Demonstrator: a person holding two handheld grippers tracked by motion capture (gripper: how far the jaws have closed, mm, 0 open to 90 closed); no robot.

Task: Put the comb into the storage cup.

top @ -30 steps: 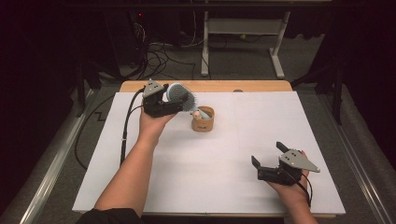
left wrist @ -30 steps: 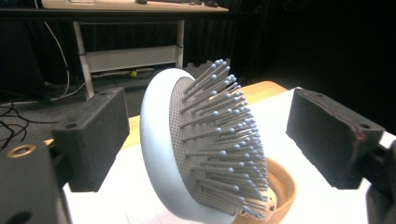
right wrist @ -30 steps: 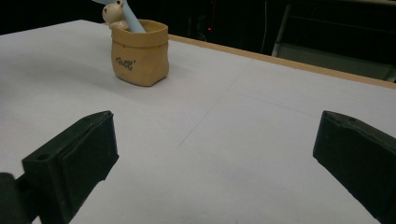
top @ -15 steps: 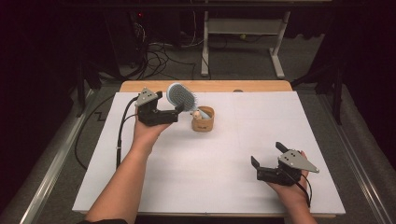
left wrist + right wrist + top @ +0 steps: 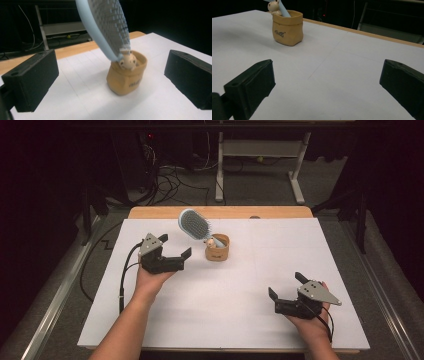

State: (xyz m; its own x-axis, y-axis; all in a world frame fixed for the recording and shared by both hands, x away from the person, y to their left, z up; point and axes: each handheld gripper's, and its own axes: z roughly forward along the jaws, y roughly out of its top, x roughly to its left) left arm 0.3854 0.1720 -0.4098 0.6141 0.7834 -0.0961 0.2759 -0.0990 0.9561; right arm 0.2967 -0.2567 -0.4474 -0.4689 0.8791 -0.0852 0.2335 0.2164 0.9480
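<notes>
Since the earlier frame, our left gripper (image 5: 176, 254) has let go of the hairbrush (image 5: 195, 225) and drawn back toward the near left of the table (image 5: 150, 330); its jaws have just been opening and now stand wide apart with nothing between them. We see the hairbrush standing handle-down in the tan pot (image 5: 217, 248), its bristled head tilted up and to the left. The pot sits near the far middle of the white table, just right of our left gripper. Our right gripper (image 5: 285, 290) rests at the near right, jaws wide and empty, well apart from the pot.
</notes>
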